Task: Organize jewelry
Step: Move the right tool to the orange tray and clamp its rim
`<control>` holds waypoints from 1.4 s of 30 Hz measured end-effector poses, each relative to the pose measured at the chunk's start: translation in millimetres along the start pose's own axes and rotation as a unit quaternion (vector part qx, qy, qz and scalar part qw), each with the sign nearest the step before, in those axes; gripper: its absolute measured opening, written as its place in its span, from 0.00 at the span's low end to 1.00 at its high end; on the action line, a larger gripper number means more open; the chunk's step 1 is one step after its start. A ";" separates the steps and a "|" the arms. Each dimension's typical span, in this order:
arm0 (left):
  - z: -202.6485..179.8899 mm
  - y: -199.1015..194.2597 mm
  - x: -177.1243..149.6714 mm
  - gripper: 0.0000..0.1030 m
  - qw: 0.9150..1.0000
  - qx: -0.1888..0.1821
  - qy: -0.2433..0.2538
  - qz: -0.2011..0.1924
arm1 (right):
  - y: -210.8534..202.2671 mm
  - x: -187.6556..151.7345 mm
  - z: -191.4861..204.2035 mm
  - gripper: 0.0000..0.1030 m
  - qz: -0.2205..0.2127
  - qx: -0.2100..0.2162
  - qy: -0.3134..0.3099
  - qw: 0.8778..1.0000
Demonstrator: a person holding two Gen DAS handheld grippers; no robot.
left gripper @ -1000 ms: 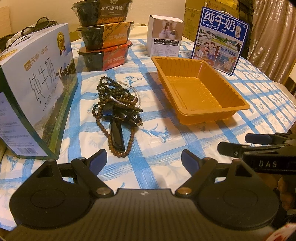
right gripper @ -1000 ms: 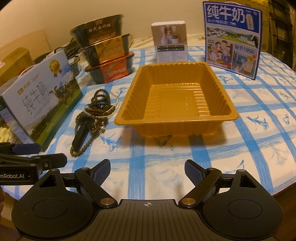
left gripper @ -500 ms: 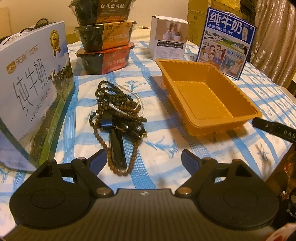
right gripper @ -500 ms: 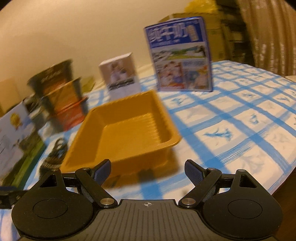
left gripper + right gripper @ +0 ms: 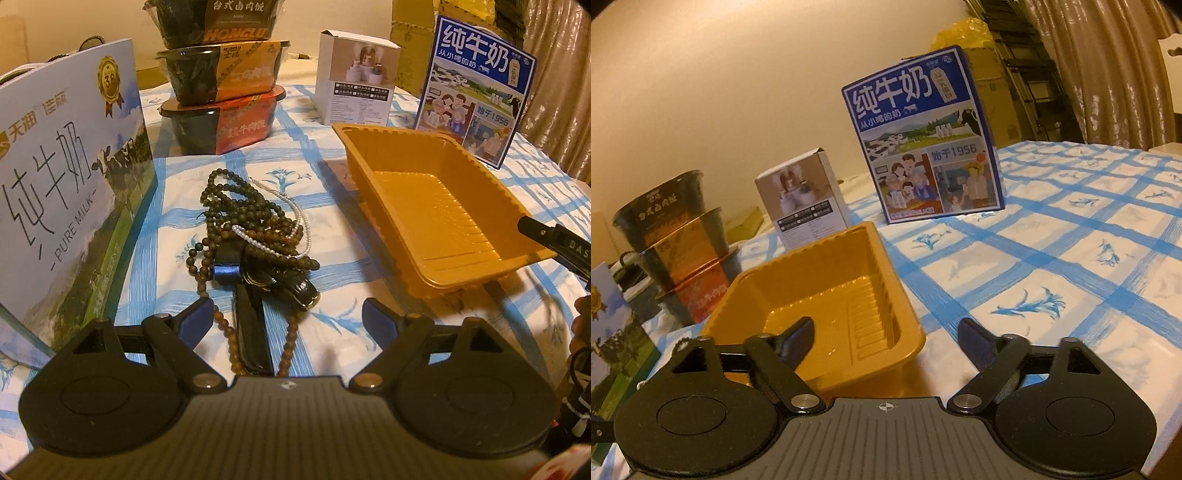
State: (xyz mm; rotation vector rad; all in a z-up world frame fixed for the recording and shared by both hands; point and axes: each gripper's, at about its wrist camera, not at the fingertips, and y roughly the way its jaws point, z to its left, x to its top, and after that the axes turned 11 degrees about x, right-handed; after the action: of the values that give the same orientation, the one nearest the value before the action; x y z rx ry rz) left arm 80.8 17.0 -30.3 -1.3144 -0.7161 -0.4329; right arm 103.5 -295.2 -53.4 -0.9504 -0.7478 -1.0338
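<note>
Both grippers over table, nothing gripped.
Checked tablecloth carries the orange tray, empty, with the jewelry pile (bead strands, pearl chain, dark watch) just left of it beside the white milk box. Left gripper jaws apart, above the pile's near end. Right gripper jaws closing, straddling the tray's near right corner, pads not touching.

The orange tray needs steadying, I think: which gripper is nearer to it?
Right. The right gripper straddles the orange tray at its near corner, closing; the left gripper hovers over the bead pile beside it.
</note>
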 end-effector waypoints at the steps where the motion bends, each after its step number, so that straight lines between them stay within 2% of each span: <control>1: -0.3 2.0 0.4 0.84 1.000 0.001 0.000 0.001 | 3.8 0.0 -2.0 0.69 0.002 -0.001 0.002 1.000; 6: -3.1 8.9 1.5 0.84 1.000 0.003 0.003 0.005 | 18.3 -1.0 -8.3 0.57 0.001 0.004 0.007 1.000; 11: -3.6 12.4 2.3 0.84 1.000 0.002 0.004 0.007 | 28.8 -0.6 -11.0 0.32 0.013 0.015 0.005 1.000; 12: -4.0 12.6 2.5 0.84 1.000 0.003 0.005 0.007 | 29.7 -0.7 -11.2 0.23 0.014 0.017 0.003 1.000; 15: -4.4 13.7 2.2 0.84 1.000 0.005 0.005 0.009 | 29.0 0.8 -11.3 0.13 0.011 0.025 -0.003 1.000; 16: -4.3 13.8 2.1 0.84 1.000 0.005 0.004 0.009 | 28.3 1.7 -11.5 0.05 0.011 0.026 -0.006 1.000; 26: -5.0 8.1 -3.1 0.84 1.000 0.007 0.011 0.004 | 13.6 16.4 -2.0 0.04 0.018 0.057 -0.056 0.997; 31: -4.7 4.8 -5.7 0.83 1.000 0.008 0.014 -0.002 | 0.0 24.6 -1.1 0.04 0.025 0.046 -0.082 0.995; 39: -14.8 12.3 -8.2 0.73 1.000 0.015 0.026 -0.009 | -7.5 27.1 8.5 0.04 0.031 0.024 -0.102 0.994; 42: -17.6 17.7 -5.8 0.66 1.000 0.018 0.023 -0.011 | -6.4 26.9 10.0 0.04 0.037 0.026 -0.101 0.994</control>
State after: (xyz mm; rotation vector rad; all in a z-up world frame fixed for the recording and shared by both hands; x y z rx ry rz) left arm 92.4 3.2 -48.5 -1.2606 -0.6977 -0.4655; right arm 106.0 -297.2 -24.2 -1.0387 -0.8961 -0.8582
